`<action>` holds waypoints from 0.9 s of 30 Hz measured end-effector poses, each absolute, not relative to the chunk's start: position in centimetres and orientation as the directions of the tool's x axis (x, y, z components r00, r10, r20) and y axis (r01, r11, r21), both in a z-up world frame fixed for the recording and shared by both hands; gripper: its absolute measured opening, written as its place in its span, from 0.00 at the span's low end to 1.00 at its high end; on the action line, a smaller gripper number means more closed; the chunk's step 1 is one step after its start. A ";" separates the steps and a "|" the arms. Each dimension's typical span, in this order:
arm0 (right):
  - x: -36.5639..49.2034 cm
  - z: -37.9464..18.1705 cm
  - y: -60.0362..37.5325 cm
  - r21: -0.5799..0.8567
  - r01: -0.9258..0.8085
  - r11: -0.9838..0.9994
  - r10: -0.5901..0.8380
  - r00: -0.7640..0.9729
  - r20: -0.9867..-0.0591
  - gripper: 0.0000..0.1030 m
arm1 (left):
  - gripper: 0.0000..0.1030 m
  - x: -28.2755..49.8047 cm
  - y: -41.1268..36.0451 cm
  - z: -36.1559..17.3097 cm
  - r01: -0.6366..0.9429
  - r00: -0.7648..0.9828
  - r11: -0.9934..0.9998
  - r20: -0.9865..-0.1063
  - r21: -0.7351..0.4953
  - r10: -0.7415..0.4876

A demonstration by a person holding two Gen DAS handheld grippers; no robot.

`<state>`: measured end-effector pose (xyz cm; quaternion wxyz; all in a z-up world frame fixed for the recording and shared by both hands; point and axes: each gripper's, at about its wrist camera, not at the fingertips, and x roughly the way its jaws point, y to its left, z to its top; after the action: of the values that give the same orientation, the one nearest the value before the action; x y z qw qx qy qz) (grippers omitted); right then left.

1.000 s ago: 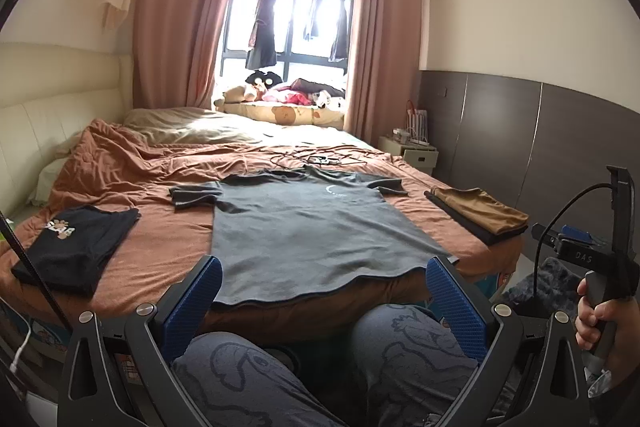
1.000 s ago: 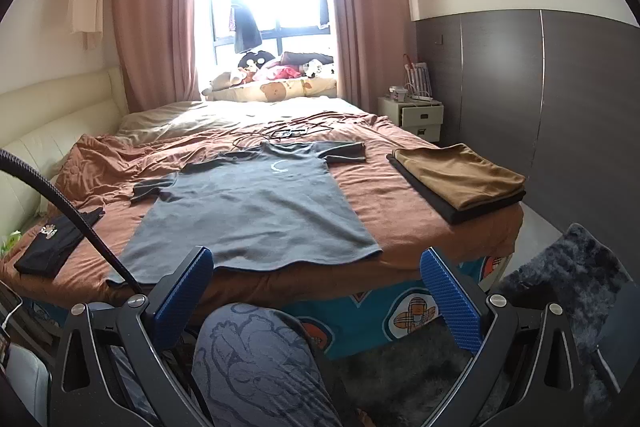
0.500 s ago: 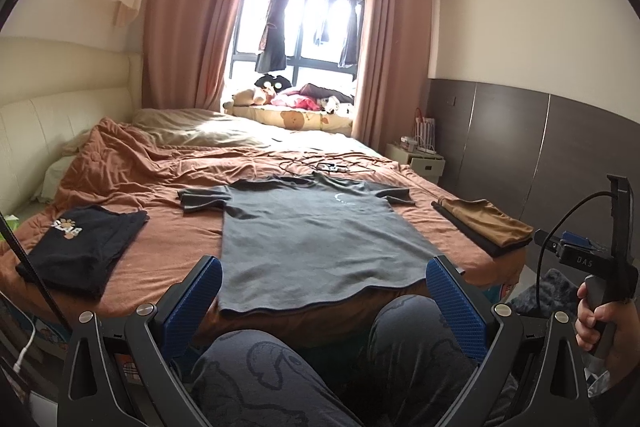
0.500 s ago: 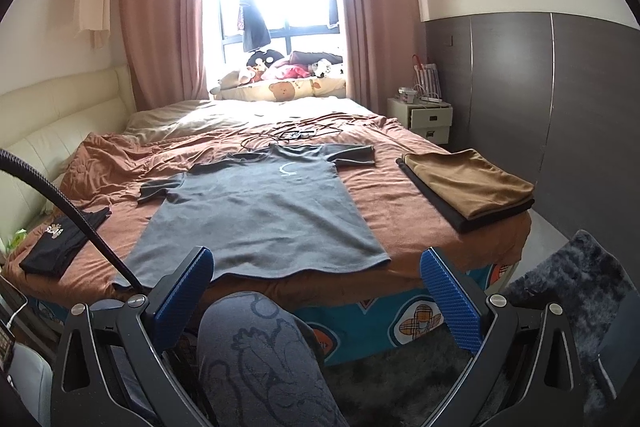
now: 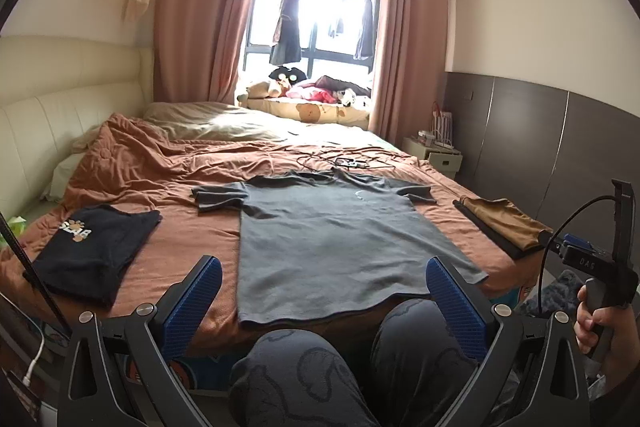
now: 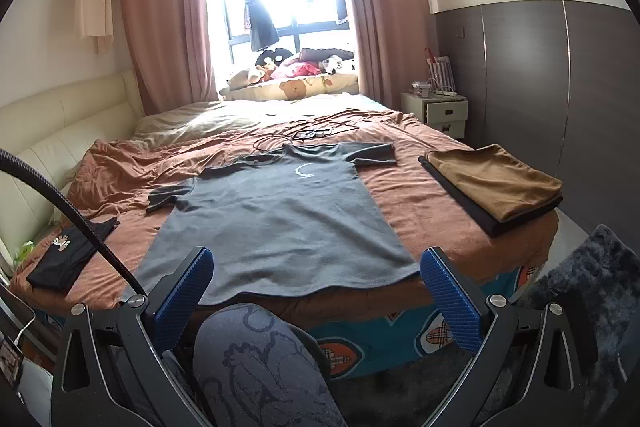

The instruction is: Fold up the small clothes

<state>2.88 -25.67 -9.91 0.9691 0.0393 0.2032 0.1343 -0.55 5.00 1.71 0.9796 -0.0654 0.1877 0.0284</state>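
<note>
Spread flat grey cotton T-shirt (image 5: 340,243) on rust-brown bedspread (image 5: 168,187) for folding; kept left gripper (image 5: 322,291) and right gripper (image 6: 316,285) splayed, empty.

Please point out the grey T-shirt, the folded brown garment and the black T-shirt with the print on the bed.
grey T-shirt (image 6: 280,227), right wrist view, middle of its body.
folded brown garment (image 6: 496,183), right wrist view, top face.
black T-shirt (image 5: 100,247), left wrist view, centre of the folded front.
</note>
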 end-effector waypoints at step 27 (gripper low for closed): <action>19.8 -9.4 -17.5 0.154 -0.378 0.913 0.403 0.778 -0.482 1.00 | 1.00 14.4 14.4 -0.2 -0.232 0.848 0.956 -0.520 -0.181 0.107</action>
<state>19.76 -17.50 -9.35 0.9425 0.0244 0.2610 0.2072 14.43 14.38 -0.25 0.9537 -0.1193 0.2614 0.0887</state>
